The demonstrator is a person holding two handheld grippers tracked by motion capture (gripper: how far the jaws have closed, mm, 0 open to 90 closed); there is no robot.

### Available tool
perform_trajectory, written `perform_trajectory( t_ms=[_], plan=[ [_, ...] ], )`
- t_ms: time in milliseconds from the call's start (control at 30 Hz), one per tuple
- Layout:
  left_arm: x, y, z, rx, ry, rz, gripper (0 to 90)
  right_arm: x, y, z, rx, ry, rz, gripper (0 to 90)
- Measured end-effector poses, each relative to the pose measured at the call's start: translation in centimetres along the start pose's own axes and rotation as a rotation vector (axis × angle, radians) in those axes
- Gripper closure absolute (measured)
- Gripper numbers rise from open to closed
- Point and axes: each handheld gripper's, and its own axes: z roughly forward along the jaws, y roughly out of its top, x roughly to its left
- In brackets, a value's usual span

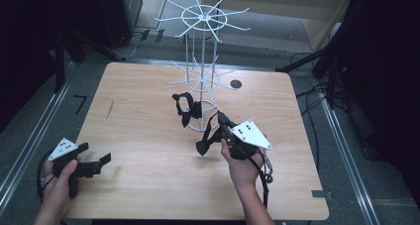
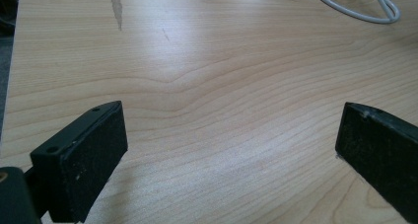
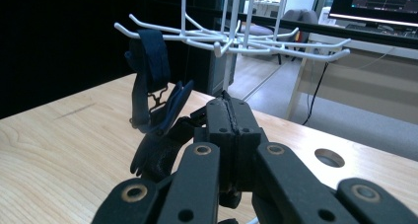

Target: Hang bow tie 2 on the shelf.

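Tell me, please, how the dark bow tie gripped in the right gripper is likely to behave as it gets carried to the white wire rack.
The bow tie probably hangs floppy: its strap droops below the right gripper. It seems light, since a thin strap pinch carries it. It may swing and snag on the wire rack hooks, where another bow tie already dangles.

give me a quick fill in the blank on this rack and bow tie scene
1. The right gripper is shut on a dark ____.
2. Another bow tie hangs from a hook of the white wire ____.
3. The left gripper has its jaws ____, with nothing between them.
4. The rack stands on a ____ table.

Missing words: bow tie; rack; open; wooden
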Motion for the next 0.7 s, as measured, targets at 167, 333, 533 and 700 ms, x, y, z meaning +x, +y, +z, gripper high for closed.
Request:
perform_trajectory(
  t_ms=[167, 333, 533, 700],
  plan=[
    [0.0, 0.0, 0.0, 0.001, 0.001, 0.002, 0.0, 0.1, 0.4, -0.1, -0.011, 0.002, 0.000, 90.0],
    [0.0, 0.0, 0.0, -0.002, 0.001, 0.001, 0.0, 0.0, 0.8, -0.1, -0.022, 0.000, -0.009, 90.0],
    [0.0, 0.0, 0.0, -0.003, 0.001, 0.000, 0.0, 0.1, 1.4, -0.1, -0.033, 0.001, -0.013, 90.0],
    [0.0, 0.0, 0.0, -0.004, 0.001, -0.001, 0.0, 0.1, 1.6, 0.0, -0.036, 0.002, -0.015, 90.0]
  ],
)
